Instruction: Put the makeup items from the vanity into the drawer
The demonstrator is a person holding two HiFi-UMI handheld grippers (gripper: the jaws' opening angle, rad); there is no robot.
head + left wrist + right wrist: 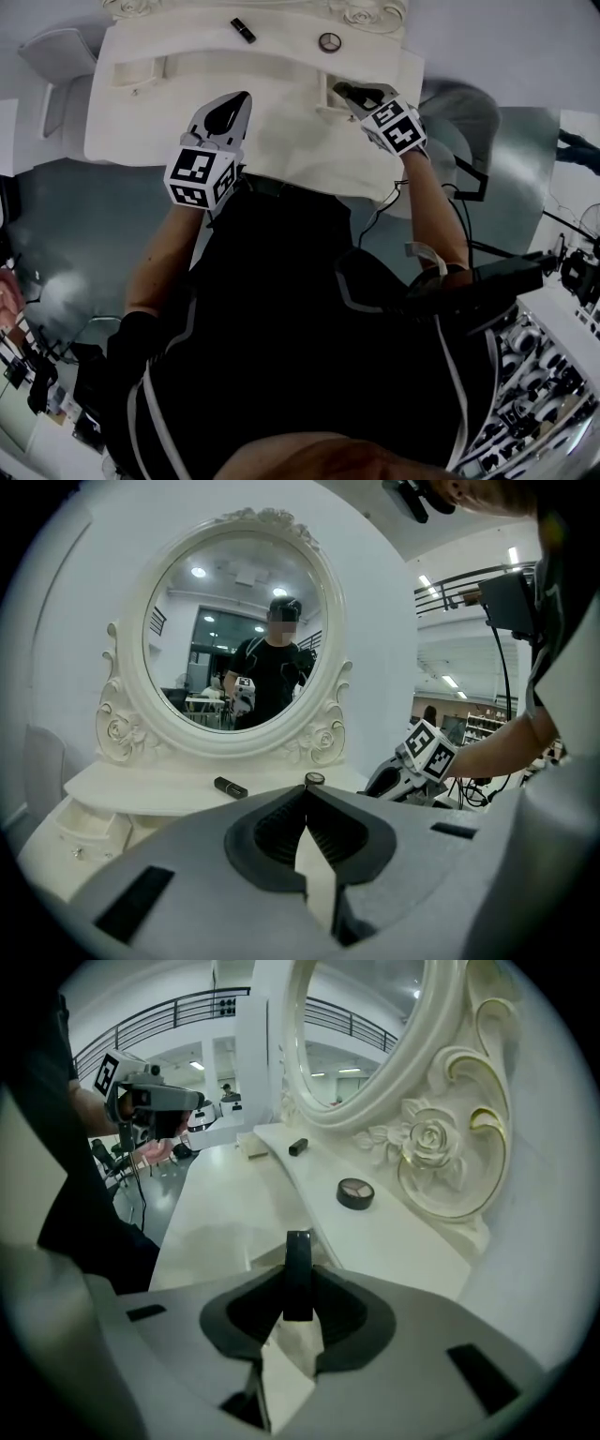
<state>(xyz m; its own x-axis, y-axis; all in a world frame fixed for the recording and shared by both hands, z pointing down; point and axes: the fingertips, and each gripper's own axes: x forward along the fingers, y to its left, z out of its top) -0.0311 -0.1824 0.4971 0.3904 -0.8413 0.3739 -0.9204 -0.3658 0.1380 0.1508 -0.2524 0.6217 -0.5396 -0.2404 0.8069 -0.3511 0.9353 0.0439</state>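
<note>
shirt (281, 281): black, grey piping | left gripper (242, 97), right gripper (342, 89): grey, black-on-white marker cubes (200, 175)

Vanity top (281, 112): white, smooth, painted look, soft sheen.
Mirror frame (122, 719): same white finish, carved relief w/ roses; thin gilt-looking lines on scrolls in right gripper view.
Mirror (239, 621): glass, clean, reflective.
Lipstick tube (243, 30): black, glossy, plastic look.
Round compact (355, 1192): black rim, semi-matt; pale powder pans inside.
Slim stick (298, 1255): black, smooth, slight gloss at tip.
Left gripper (307, 799) & right gripper (298, 1283): shells grey matt plastic; pads (277, 832) dark, ribbed, rubbery.
Marker cube (200, 176): matt b/w print.
Shirt (281, 281): black cloth, matt.
</note>
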